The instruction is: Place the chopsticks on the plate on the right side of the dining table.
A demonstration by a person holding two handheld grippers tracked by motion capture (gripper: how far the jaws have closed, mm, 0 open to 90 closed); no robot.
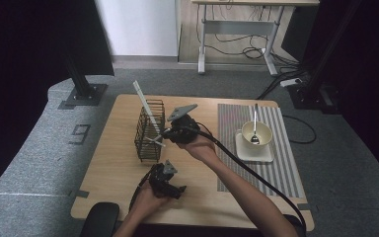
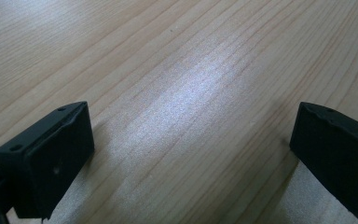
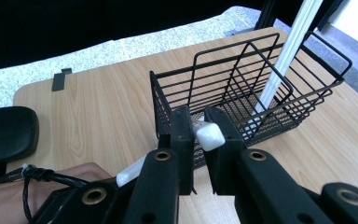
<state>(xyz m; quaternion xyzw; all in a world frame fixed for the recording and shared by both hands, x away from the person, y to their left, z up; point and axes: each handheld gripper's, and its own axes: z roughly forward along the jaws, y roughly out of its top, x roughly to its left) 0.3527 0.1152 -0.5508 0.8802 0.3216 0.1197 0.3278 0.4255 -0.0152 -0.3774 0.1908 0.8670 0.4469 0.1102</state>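
A black wire basket [image 1: 141, 134] [image 3: 164, 112] stands left of centre on the wooden table [image 1: 108, 173]. Long white sticks [image 1: 145, 104] [image 3: 284, 60] lean out of it. My right gripper [image 1: 164, 134] [image 3: 198, 133] is at the basket's near side, shut on a short white utensil [image 3: 209, 136] whose other end sticks out below the jaws. My left gripper [image 1: 172, 186] [image 2: 191, 154] rests low at the table's front, open, with bare wood between its jaws.
On the right lies a striped placemat [image 1: 284, 148] with a white square plate [image 1: 254, 155], a cream bowl [image 1: 262, 129] and a metal spoon [image 1: 255, 133] in it. A black padded seat edge [image 1: 98, 219] [image 3: 7, 135] sits at the table's front left.
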